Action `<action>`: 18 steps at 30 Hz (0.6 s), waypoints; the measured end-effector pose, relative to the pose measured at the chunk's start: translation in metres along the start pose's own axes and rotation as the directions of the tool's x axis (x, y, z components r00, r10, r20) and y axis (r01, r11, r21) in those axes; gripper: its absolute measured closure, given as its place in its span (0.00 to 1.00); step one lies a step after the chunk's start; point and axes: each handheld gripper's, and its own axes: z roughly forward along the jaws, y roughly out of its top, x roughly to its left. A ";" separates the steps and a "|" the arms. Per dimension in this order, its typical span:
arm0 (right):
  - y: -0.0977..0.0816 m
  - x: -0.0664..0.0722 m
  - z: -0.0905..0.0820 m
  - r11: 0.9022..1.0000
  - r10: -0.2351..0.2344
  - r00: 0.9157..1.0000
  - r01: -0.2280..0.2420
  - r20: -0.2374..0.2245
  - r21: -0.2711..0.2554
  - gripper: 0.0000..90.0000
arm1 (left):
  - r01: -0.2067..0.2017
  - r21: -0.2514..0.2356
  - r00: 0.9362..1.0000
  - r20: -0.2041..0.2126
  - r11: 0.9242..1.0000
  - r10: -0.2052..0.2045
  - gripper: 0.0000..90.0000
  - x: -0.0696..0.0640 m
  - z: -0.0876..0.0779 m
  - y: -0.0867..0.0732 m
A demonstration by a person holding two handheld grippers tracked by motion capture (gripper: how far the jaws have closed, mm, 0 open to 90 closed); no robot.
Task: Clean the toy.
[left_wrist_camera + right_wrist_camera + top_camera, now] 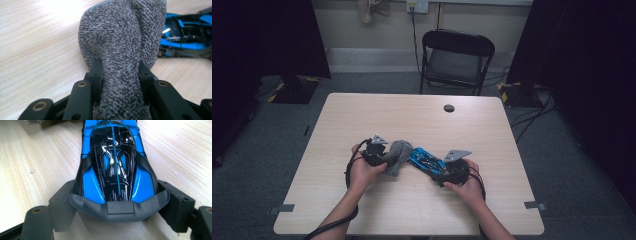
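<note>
A grey terry cloth (396,156) is bunched up near the middle of the wooden table (412,120). My left gripper (381,156) is shut on that cloth (120,57), whose pile bulges out between the two black jaws. Just to its right lies a blue and black toy car (428,161). My right gripper (447,172) is shut on the car's rear end, one jaw on each side of the car (113,165). The cloth touches or nearly touches the car's front, and the car (185,32) also lies behind the cloth in the left gripper view.
A round dark hole (449,108) sits in the table's far side. Behind the table stands a black folding chair (456,59). Cables run across the floor at the right. Tape marks (536,205) sit at the table's near corners.
</note>
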 end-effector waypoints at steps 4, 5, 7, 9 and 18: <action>0.000 0.000 0.000 1.000 -0.005 1.000 0.005 0.002 0.002 0.24 | -0.004 0.009 1.000 0.003 1.000 0.004 0.73 0.001 0.000 -0.006; 0.000 -0.001 0.000 1.000 0.001 1.000 -0.001 0.000 0.004 0.23 | 0.007 0.001 1.000 0.007 1.000 -0.007 0.73 0.001 0.001 -0.008; 0.000 -0.001 0.000 1.000 0.003 1.000 -0.003 0.002 0.004 0.22 | -0.006 0.004 1.000 0.008 1.000 0.006 0.73 0.001 -0.001 -0.009; -0.001 -0.002 -0.001 1.000 0.009 1.000 -0.009 0.002 0.006 0.21 | -0.015 0.010 1.000 0.010 1.000 0.015 0.73 0.000 -0.002 -0.010; 0.001 -0.005 -0.007 1.000 -0.004 1.000 0.004 -0.024 0.011 0.21 | -0.017 0.002 1.000 0.014 1.000 0.017 0.72 0.002 -0.006 -0.017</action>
